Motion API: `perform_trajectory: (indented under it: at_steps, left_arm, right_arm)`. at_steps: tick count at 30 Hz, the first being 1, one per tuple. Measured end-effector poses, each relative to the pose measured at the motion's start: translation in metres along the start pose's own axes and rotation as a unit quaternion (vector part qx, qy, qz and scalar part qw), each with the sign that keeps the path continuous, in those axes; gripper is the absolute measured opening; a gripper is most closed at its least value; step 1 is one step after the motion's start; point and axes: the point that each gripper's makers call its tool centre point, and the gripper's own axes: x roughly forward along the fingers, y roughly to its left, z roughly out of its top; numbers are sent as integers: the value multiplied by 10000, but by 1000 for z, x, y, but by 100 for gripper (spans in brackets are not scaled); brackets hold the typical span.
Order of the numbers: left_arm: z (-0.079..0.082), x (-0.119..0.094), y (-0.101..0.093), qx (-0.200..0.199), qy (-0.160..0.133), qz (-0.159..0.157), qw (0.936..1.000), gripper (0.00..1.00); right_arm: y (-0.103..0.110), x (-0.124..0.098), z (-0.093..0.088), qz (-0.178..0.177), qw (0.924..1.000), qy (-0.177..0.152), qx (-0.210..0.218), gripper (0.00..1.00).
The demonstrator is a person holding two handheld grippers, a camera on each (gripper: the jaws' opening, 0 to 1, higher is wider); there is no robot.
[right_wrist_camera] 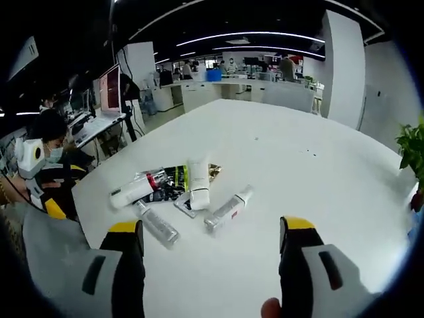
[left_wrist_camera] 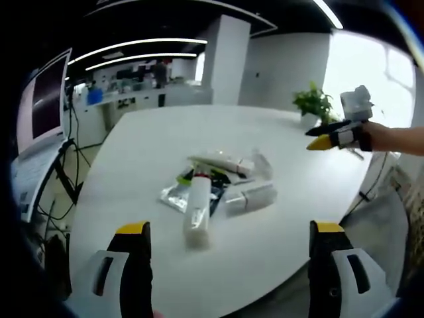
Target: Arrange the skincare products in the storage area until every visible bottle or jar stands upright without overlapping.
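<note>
Big white rounded counter [left_wrist_camera: 199, 139] takes most of the left gripper view; in the right gripper view it [right_wrist_camera: 298, 172] runs from centre to the right edge. Skincare products lie in a loose pile near its near edge, centre of both frames, none upright.

Left tongs [left_wrist_camera: 228, 265] at bottom of the left gripper view: black jaws with yellow tips spread wide, nothing between them. Right tongs [right_wrist_camera: 211, 265] at bottom of the right gripper view: same build, also spread wide and empty, a fingertip showing at the bottom edge. In the left gripper view the right tongs [left_wrist_camera: 328, 136] appear at right, held by a hand above the counter's far edge; cannot tell their gap from that angle.

Long white plastic tube with red band [left_wrist_camera: 197, 202] lies flat just below frame centre, pointing at the camera; in the right gripper view it [right_wrist_camera: 136, 189] sits at left of the pile. White flat squeeze tube [right_wrist_camera: 198, 184] rests over a dark green and yellow sachet [right_wrist_camera: 173, 182]. Silver-grey slim tube with white cap [right_wrist_camera: 227, 209] lies lower right of the pile, clear slim bottle [right_wrist_camera: 158, 225] lower left. Silver foil pouch [left_wrist_camera: 173, 195] sits left of the red-banded tube.

Green potted plant [left_wrist_camera: 314, 103] stands at upper right of the left gripper view.
</note>
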Motion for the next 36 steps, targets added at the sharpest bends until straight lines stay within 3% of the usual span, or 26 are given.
perform_trajectory:
  at_steps: [7, 21, 36]
  left_arm:
    - [0, 0, 0, -44, 15, -22, 10000, 97]
    - [-4, 2, 3, -132, 82, -8, 9999, 97]
    - [-5, 3, 4, -203, 116, -14, 9997, 97]
  right_arm:
    - [8, 23, 16, 254, 9985, 151, -457, 83]
    - [5, 62, 42, 497, 9960, 156, -719, 79]
    - [11, 108, 43, 694, 9921, 458, -945, 73]
